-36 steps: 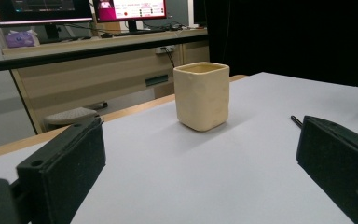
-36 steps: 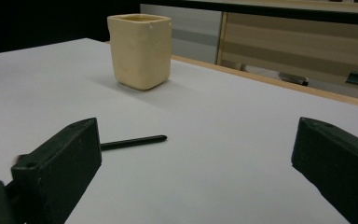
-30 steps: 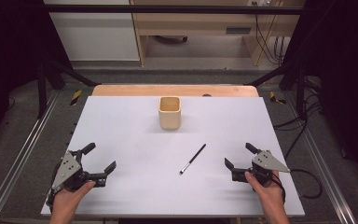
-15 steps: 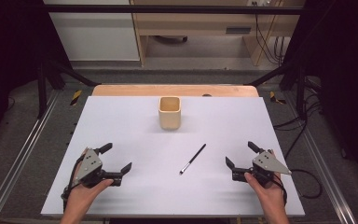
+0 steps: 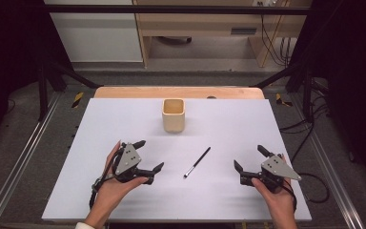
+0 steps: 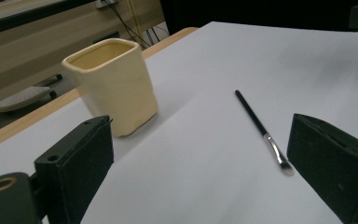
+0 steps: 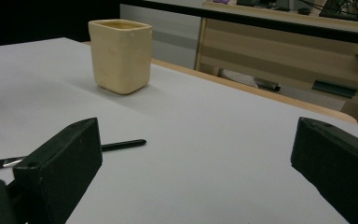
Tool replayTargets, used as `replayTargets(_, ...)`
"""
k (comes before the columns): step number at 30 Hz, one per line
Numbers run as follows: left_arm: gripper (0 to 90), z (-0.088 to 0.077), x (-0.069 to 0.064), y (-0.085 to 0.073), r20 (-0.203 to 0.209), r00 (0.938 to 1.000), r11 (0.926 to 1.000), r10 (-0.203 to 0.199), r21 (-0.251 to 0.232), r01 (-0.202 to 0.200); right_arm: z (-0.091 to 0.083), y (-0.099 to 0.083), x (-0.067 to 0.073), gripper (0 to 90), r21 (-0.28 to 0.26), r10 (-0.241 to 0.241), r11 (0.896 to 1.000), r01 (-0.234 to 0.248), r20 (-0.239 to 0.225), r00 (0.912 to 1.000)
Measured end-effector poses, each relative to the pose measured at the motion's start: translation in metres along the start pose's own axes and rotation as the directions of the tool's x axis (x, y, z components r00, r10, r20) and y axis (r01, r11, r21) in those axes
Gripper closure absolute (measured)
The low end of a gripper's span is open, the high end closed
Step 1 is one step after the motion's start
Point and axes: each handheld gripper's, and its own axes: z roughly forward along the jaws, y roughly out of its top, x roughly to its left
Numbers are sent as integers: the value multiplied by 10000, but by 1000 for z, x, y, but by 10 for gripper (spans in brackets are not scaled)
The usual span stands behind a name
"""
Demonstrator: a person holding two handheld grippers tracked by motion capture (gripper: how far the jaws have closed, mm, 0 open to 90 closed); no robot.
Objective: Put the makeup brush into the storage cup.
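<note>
A thin black brush point(image 5: 198, 162) with a metal ferrule lies on the white table point(image 5: 238, 124), its bristle end toward me. Behind it stands a cream square cup point(image 5: 173, 116), upright and empty as far as I can see. My left gripper point(image 5: 150, 154) hovers just left of the brush, open; its jaws have just been closing a little with nothing between them. In the left gripper view the cup point(image 6: 114, 88) and brush point(image 6: 261, 128) lie ahead of the jaws. My right gripper point(image 5: 248, 156) rests open at the right, apart from the brush point(image 7: 116, 145) and the cup point(image 7: 121, 56).
A wooden strip point(image 5: 124, 92) borders the table's far edge. Metal rails point(image 5: 24, 162) run along both sides, and cables point(image 5: 310, 181) trail at the right. A wooden shelf unit point(image 5: 205, 24) stands beyond the table.
My left gripper has travelled rightward from the table's left edge toward the brush, rising slightly. The right gripper, brush and cup have stayed put.
</note>
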Motion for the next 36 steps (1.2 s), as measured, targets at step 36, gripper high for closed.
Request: replayTargets(36, 81, 79, -36, 39, 133, 9969, 9791, -781, 1896, 741, 2, -3, -1, 21, 141, 252, 9996, -252, -39, 9997)
